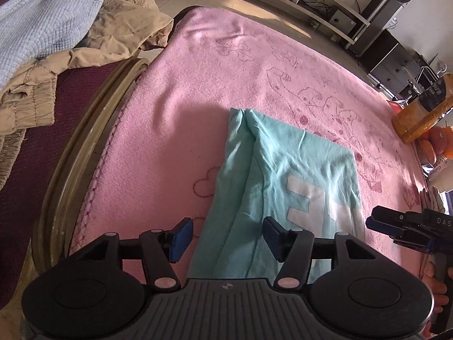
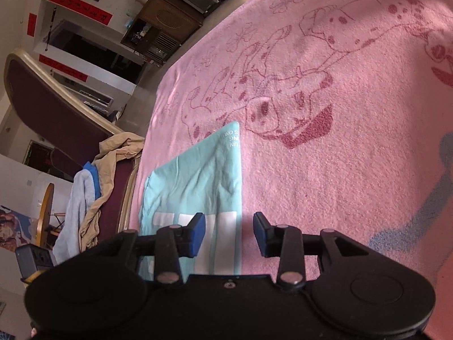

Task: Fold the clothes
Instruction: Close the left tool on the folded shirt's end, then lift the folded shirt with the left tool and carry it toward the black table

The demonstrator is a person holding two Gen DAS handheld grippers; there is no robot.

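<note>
A turquoise T-shirt (image 1: 286, 181) with white lettering is seen lying on the pink blanket (image 1: 181, 119) as a long narrow panel, its sides already turned in, stretching forward from directly beneath both tools; lengthwise folds appear to be left, and a heap of beige and pale-blue clothes (image 1: 56, 36) is piled on the maroon chair far off to the left gripper's left. The left gripper (image 1: 223, 238) is held low with jaws parted, straddling the shirt's near left edge. The right gripper (image 2: 229, 233) is likewise parted and empty, poised over the near right edge.
</note>
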